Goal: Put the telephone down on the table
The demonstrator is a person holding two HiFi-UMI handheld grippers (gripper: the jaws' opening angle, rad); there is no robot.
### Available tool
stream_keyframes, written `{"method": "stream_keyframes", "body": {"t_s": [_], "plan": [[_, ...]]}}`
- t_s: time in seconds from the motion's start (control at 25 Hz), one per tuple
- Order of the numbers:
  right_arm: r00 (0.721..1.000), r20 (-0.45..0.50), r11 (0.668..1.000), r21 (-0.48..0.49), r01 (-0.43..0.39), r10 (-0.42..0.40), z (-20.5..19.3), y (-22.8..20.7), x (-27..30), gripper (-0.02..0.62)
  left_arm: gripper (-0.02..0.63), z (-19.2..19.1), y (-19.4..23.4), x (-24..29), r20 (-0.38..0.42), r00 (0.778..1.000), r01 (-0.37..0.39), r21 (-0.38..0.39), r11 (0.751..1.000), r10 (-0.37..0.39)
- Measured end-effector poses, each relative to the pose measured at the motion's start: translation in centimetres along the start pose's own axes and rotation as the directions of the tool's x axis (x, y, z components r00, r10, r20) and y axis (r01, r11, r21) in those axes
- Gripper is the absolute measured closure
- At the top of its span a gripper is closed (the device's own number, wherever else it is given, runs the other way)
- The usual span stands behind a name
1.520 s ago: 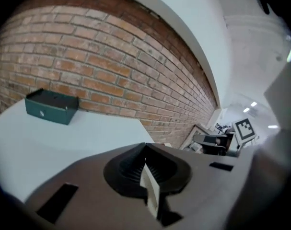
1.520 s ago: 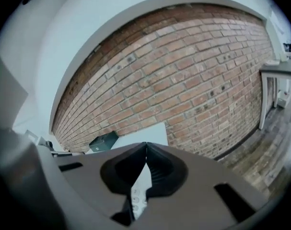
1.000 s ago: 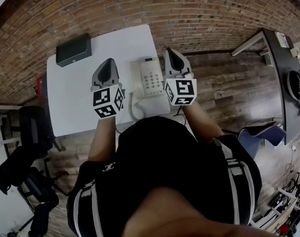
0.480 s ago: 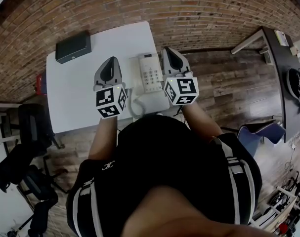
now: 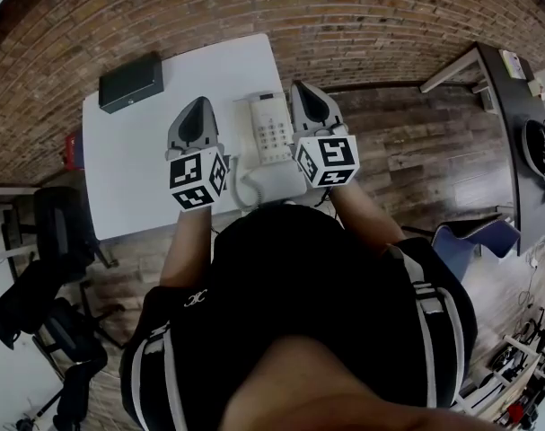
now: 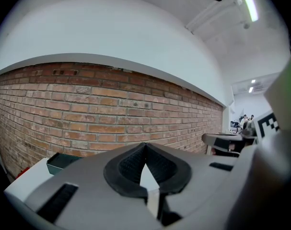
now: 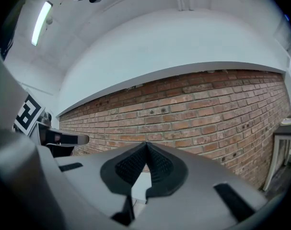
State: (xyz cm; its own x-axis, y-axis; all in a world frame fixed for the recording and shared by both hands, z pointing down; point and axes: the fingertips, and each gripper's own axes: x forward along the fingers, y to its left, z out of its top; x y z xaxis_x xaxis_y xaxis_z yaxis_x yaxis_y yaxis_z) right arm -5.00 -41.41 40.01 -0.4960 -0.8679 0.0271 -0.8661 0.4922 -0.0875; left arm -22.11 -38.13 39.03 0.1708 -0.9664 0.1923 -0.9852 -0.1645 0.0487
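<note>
A white telephone [image 5: 273, 131] with a keypad lies on the white table [image 5: 137, 160], near its right front corner, its cord curling toward the person. My left gripper [image 5: 196, 115] hovers just left of the phone, jaws shut and empty. My right gripper [image 5: 306, 97] hovers just right of it, over the table's right edge, also shut on nothing. In the left gripper view my left gripper [image 6: 145, 150] shows closed pads against a brick wall. The right gripper view shows my right gripper [image 7: 146, 150] closed likewise. The phone is hidden in both gripper views.
A dark box [image 5: 130, 83] lies at the table's far left corner and shows as a dark box [image 6: 61, 162] in the left gripper view. A brick wall [image 5: 344, 16] runs behind. A black chair [image 5: 52, 232] stands left; a dark desk [image 5: 514, 124] stands right.
The head view has shifted slightly, so table and phone sit a little higher in the picture. Both grippers keep their places beside the phone, shut throughout.
</note>
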Motion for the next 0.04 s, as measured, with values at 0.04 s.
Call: {"method": "stream_keyframes", "body": {"t_s": [0.04], "plan": [[1.000,-0.002,1.000,0.003,-0.002,0.002,-0.06,-0.06,0.01,0.597,0.603,0.04,-0.07,0.04,0.000,1.000,0.000,0.000,1.000,0.000]]}}
